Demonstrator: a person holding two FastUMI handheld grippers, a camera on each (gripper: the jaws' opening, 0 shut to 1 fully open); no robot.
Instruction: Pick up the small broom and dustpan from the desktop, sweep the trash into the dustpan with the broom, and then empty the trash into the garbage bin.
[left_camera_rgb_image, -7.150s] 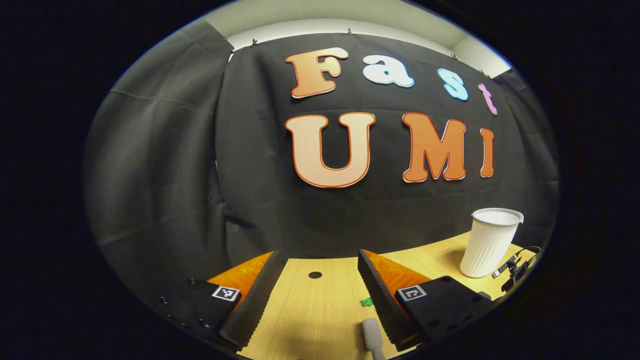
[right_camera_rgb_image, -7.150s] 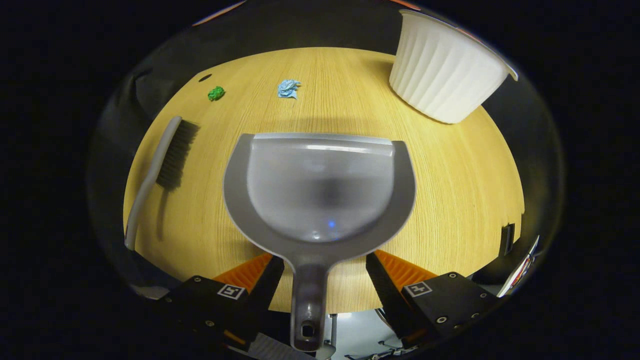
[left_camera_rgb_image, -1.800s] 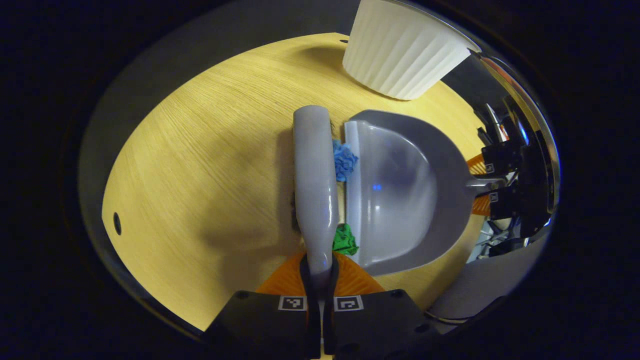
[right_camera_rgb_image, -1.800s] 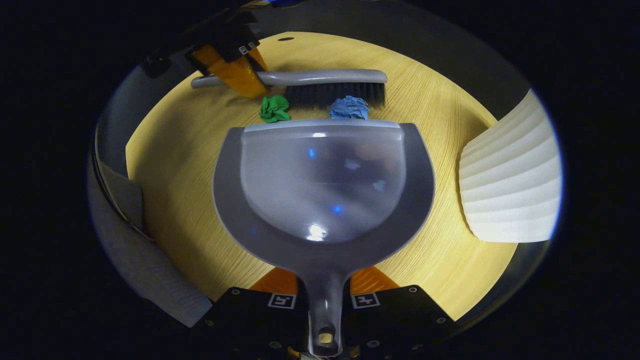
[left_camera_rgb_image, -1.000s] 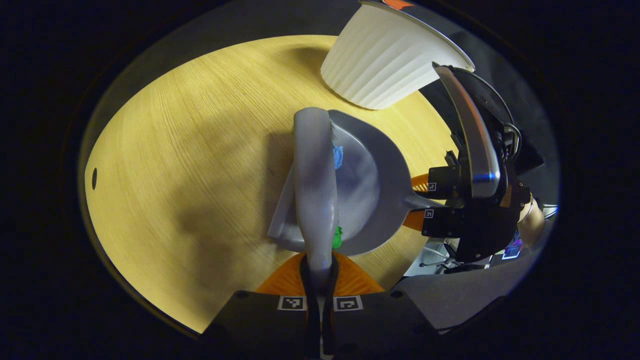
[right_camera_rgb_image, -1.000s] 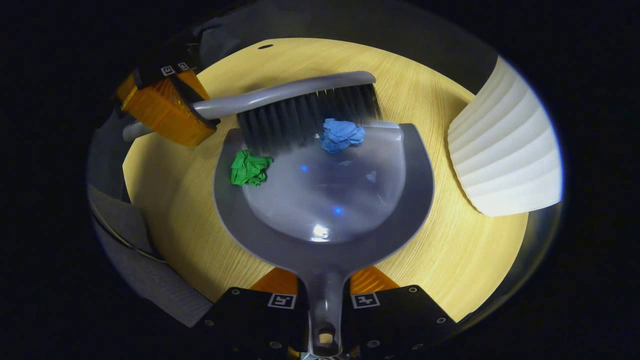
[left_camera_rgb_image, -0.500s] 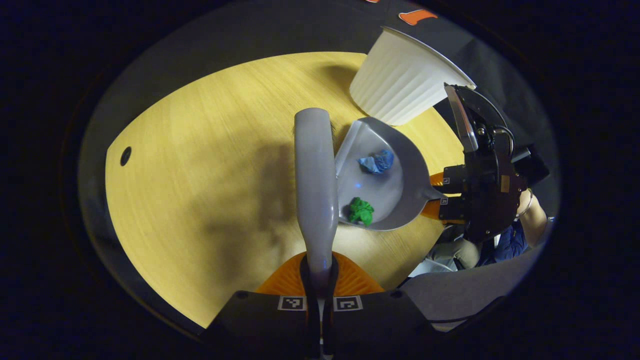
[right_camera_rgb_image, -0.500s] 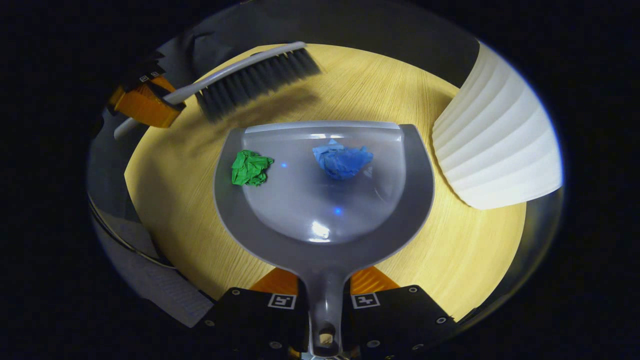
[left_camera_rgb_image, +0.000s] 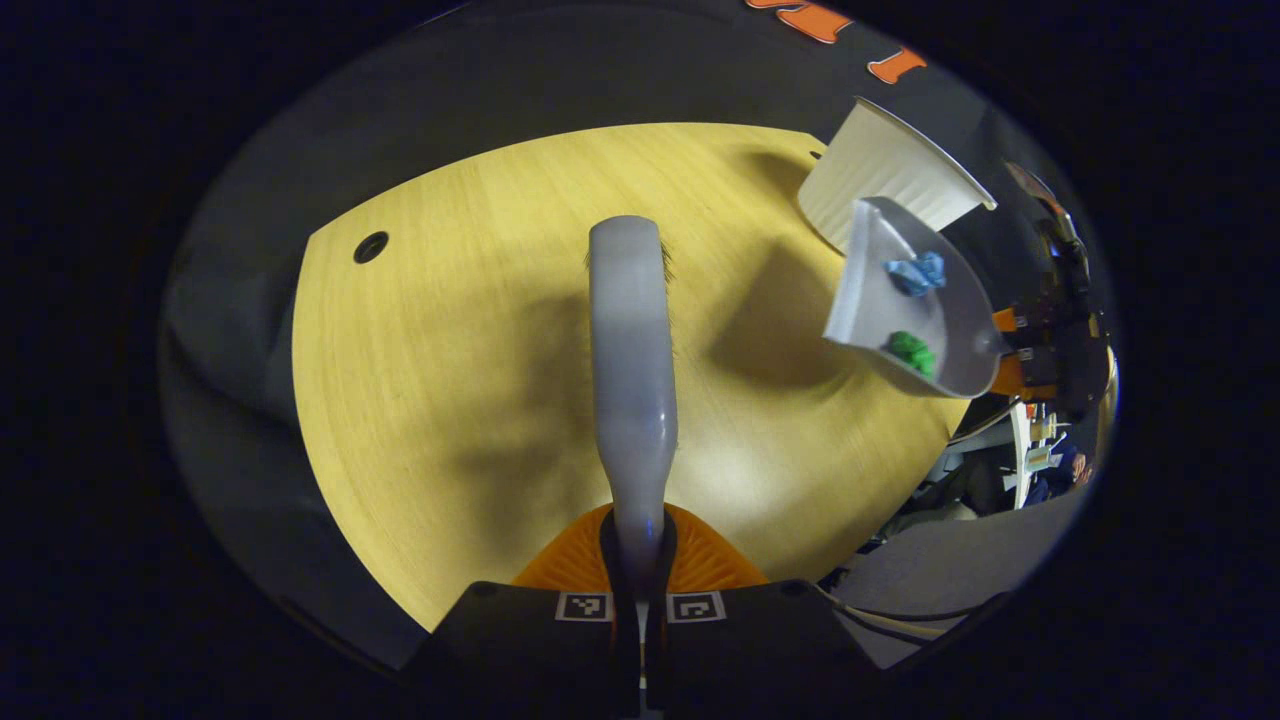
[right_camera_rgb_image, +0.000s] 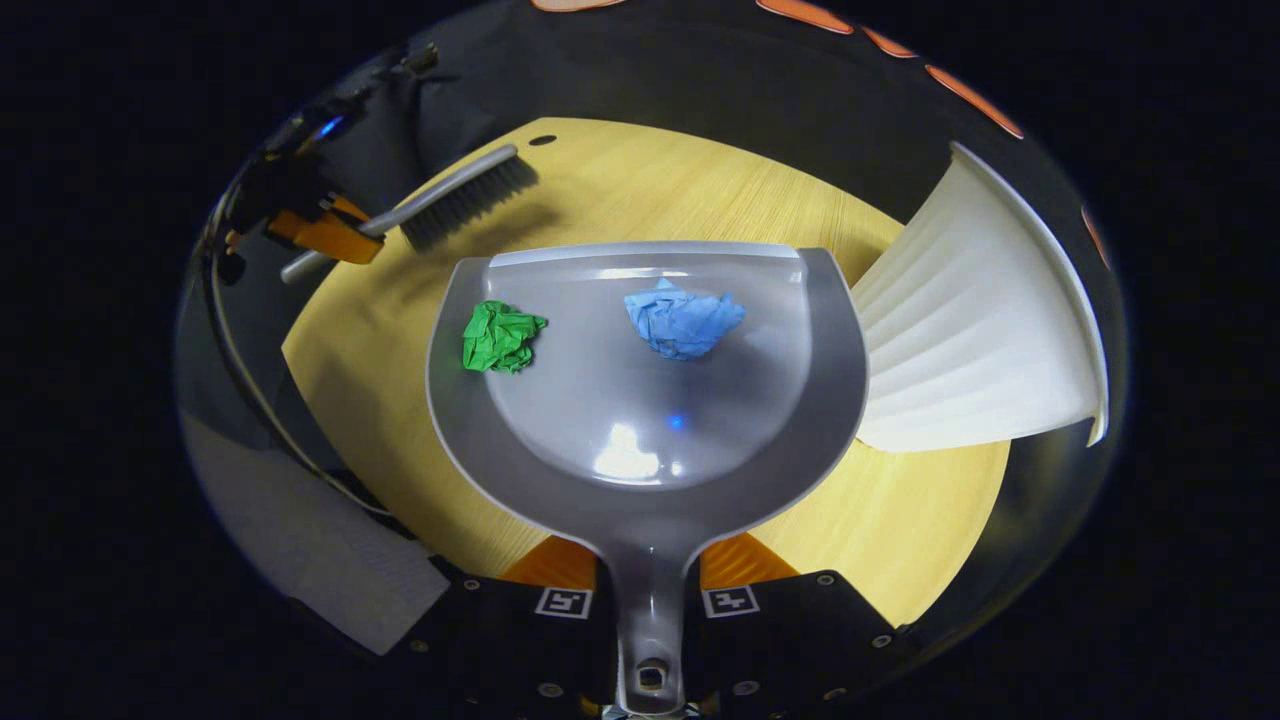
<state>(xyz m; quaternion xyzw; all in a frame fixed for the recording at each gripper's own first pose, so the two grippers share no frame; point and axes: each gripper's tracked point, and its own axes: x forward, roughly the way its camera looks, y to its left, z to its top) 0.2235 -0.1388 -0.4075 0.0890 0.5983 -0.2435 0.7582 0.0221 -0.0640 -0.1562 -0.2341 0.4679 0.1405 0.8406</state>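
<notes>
In the right gripper view, the right gripper is clamped on the handle of the dustpan, with both black, orange-backed fingers pressed against the narrow grey stem. The handle ends in a small hanging hole. The dustpan is smooth, glossy grey plastic with a rounded rear wall, a shallow translucent bowl and a straight front lip. It is held above the worktop. Two crumpled paper balls lie in the bowl: a green ball near the left wall and a blue ball near the centre, well apart from each other. Just beside the dustpan's right edge stands the garbage bin, a white, vertically ribbed, tapered cup shape with a thin flared rim. The worktop is pale wood-grain laminate with a rounded edge and a small dark hole near its far side.

In the left gripper view, the left gripper is closed tight on the handle of the broom, a smooth, pale grey, rounded plastic bar that widens away from the fingers. Dark bristles show at its far end. The broom is held above the worktop. Farther off to the right, the dustpan is tilted beside the garbage bin.
</notes>
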